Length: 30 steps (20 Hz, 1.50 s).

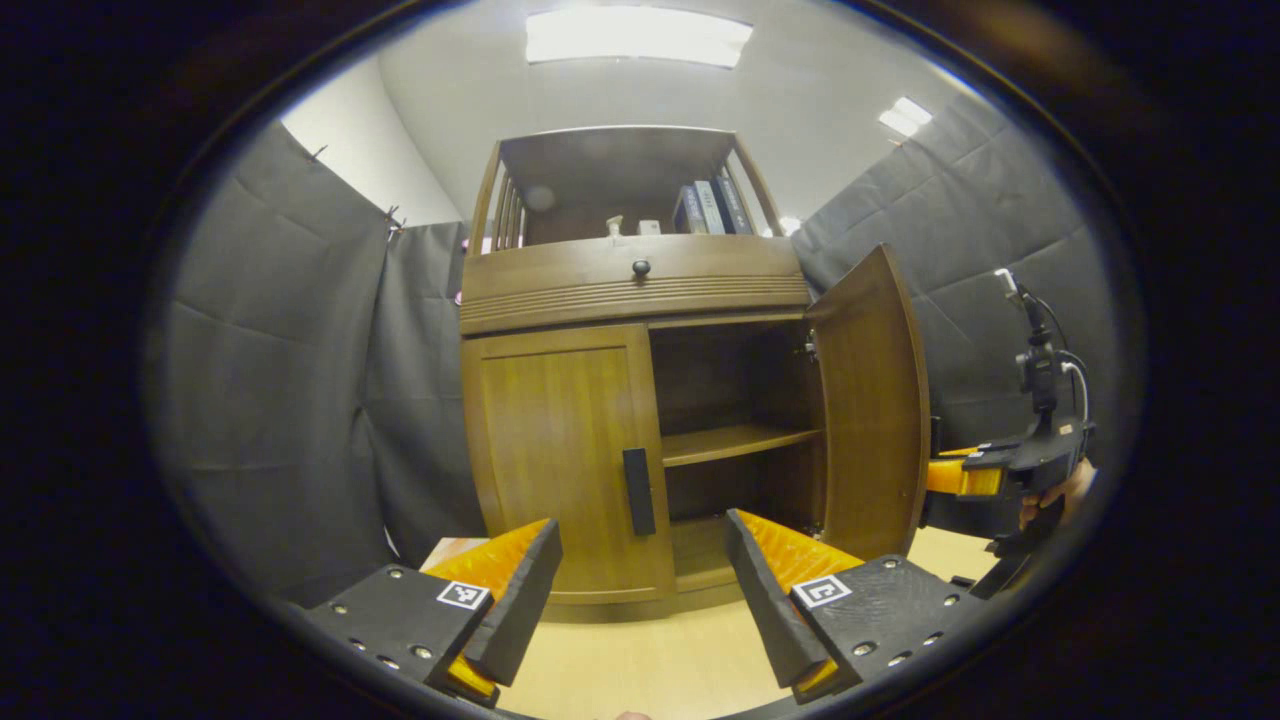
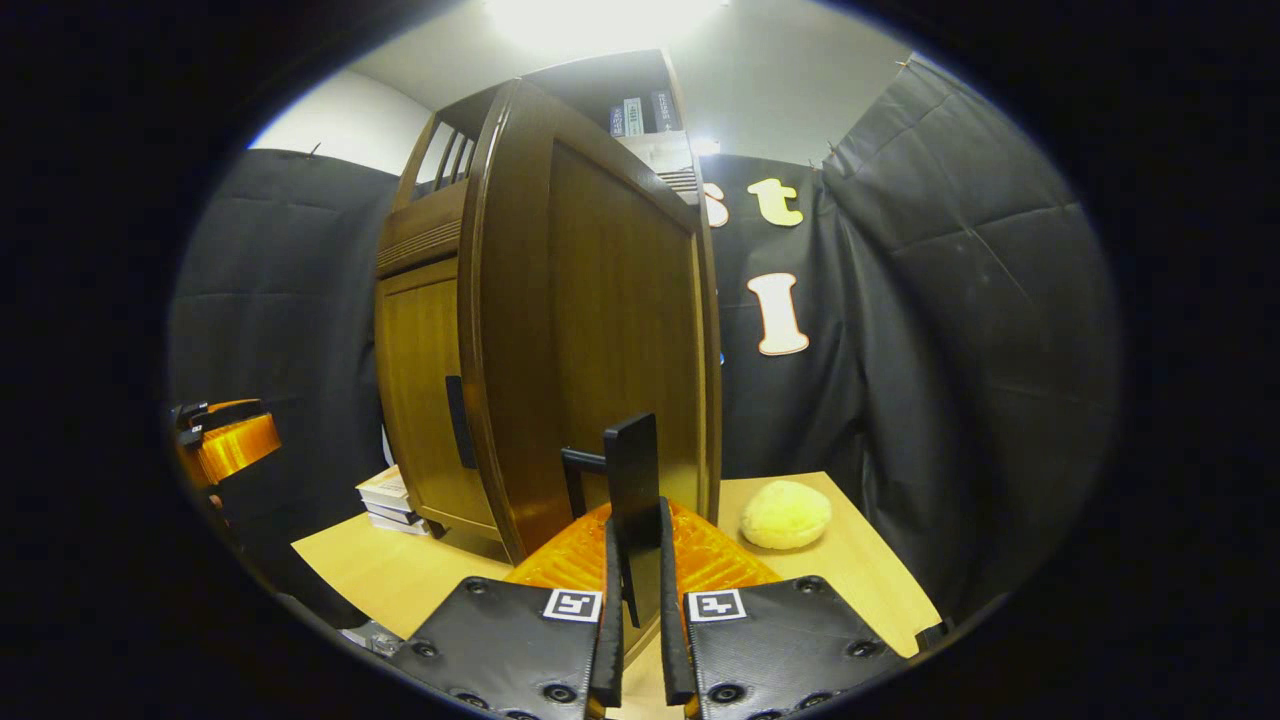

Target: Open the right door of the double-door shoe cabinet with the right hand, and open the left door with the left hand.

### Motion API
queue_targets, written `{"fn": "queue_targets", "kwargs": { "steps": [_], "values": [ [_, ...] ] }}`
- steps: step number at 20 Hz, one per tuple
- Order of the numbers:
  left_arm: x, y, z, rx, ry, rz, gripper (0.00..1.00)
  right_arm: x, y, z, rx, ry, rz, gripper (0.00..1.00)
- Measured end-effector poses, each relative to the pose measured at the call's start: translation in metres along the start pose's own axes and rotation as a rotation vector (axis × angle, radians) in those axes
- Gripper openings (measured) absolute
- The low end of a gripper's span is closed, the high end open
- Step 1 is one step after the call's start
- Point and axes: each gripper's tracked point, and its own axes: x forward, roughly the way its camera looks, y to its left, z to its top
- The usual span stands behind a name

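We have the right gripper (image 2: 636, 600) pinching the black handle (image 2: 632, 480) of the right door (image 2: 600, 330), both fingers pressed on it, and that door stands swung wide open. Our left gripper (image 1: 640, 590) hangs in front of the shoe cabinet (image 1: 640, 290) with its jaws spread, facing the left door (image 1: 560, 450), which is shut, its black handle (image 1: 639, 491) untouched. Beside the open door we see a yellow ball (image 2: 785, 515) on the tabletop (image 2: 400, 570).
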Motion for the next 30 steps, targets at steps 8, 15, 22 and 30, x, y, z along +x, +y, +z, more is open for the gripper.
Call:
{"fn": "queue_targets", "kwargs": {
  "steps": [8,15,22,30],
  "values": [
    [0.006,-0.004,-0.003,0.002,0.005,-0.014,0.95,-0.011,-0.047,-0.002,0.031,0.006,-0.125,0.0],
    [0.01,-0.004,-0.005,0.003,-0.002,-0.031,0.94,-0.042,-0.077,0.002,0.024,-0.013,-0.247,0.0],
    [0.027,-0.007,-0.001,-0.011,-0.038,-0.049,0.94,-0.083,-0.078,0.022,0.009,-0.05,-0.283,0.31],
    [0.048,-0.005,-0.004,-0.047,-0.045,-0.026,0.95,-0.125,-0.07,0.037,-0.027,-0.093,-0.349,0.96]
  ]
}}
